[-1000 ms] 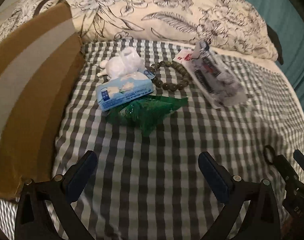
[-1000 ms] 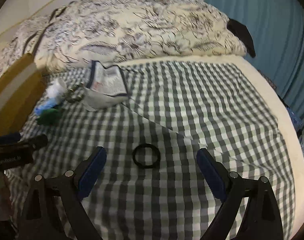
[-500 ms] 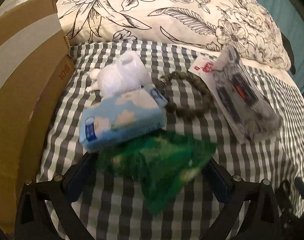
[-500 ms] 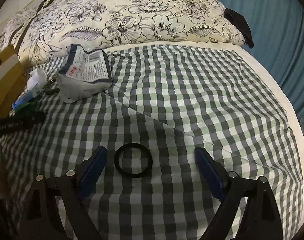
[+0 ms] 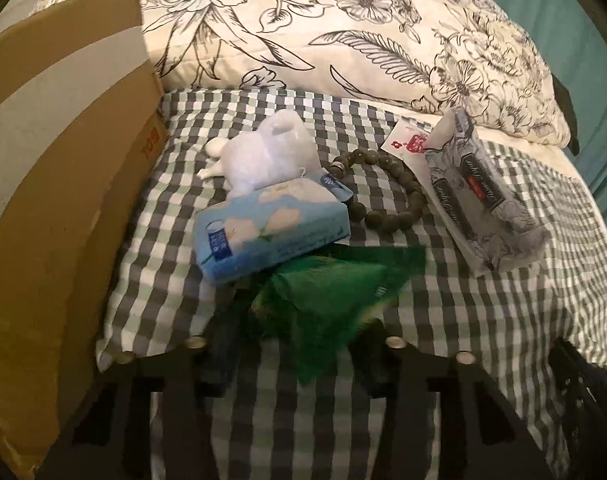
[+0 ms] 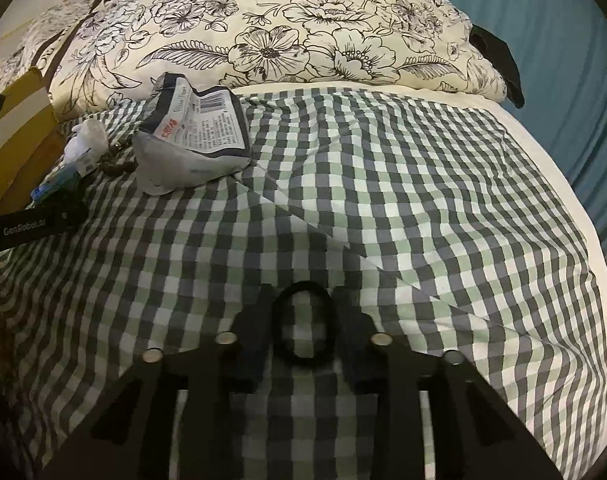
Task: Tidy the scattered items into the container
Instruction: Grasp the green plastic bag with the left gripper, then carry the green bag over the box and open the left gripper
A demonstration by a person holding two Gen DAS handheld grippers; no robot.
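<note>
Gingham sheet [image 6: 383, 184] in green, grey and white covers the bed under both my grippers, with a floral pillow [image 5: 343, 28] at the head and a teal curtain [image 6: 563, 60] beyond.

My left gripper [image 5: 299, 344] has just been closing, and its fingers now press on the near corner of a green mesh pouch [image 5: 327, 288], which lies on the sheet. Just behind the pouch sits a blue tissue pack [image 5: 271, 232] printed with pale flowers; its small label is too blurred to read. A white plush toy [image 5: 263, 156] rests against the far edge of that pack. A dark beaded bracelet [image 5: 387, 192] lies to the right of the toy, touching the grey wet-wipe pack [image 5: 483, 196], whose script lettering I cannot make out. The cardboard box [image 5: 55, 168], banded with pale tape, stands at the left edge of the sheet, with red print on its side too small to read.

My right gripper [image 6: 303, 328] has just been closing too; its fingers squeeze a black hair tie [image 6: 303, 328] into a tall oval against the sheet. From that camera the wipe pack's back shows a barcode and fine print I cannot read, and my left gripper's body reads "GenRobot.ai".
</note>
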